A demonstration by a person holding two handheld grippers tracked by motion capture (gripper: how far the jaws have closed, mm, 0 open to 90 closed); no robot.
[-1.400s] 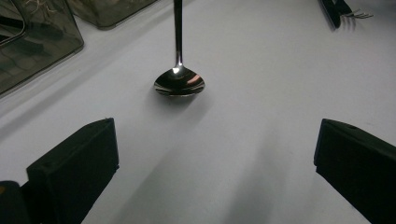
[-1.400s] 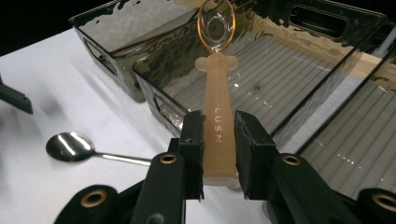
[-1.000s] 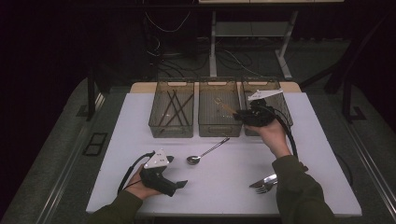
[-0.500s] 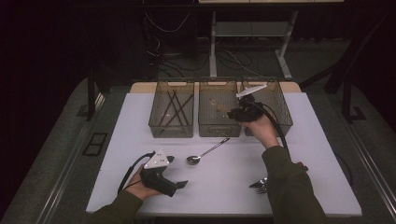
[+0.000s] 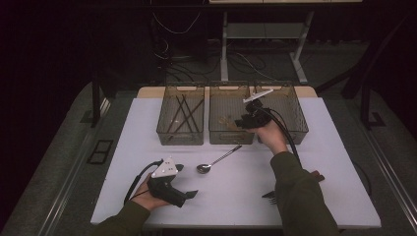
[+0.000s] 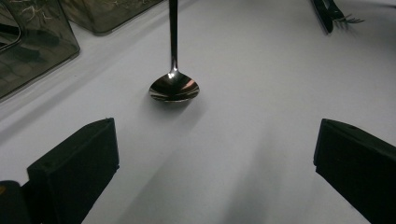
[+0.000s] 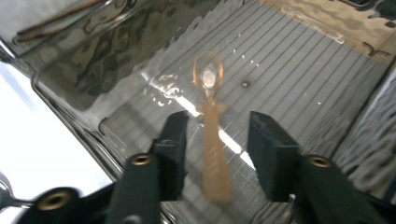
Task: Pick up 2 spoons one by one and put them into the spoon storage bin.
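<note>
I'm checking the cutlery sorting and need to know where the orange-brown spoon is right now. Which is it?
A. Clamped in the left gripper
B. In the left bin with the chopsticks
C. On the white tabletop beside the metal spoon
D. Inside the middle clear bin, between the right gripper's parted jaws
D: the right gripper view shows the orange-brown spoon over the middle bin's ribbed floor, loose between the jaws of the right gripper, which have just been opening.

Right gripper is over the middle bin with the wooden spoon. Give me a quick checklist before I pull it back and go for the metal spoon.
1. Right gripper jaws clear of the wooden spoon: ok, they have just been opening, spoon between them with gaps either side.
2. Wooden spoon inside the middle bin: ok.
3. Spoon settled flat: cannot tell, it looks blurred.
4. Metal spoon free on the table: ok.
5. Left gripper open, nothing between its jaws: ok.
</note>
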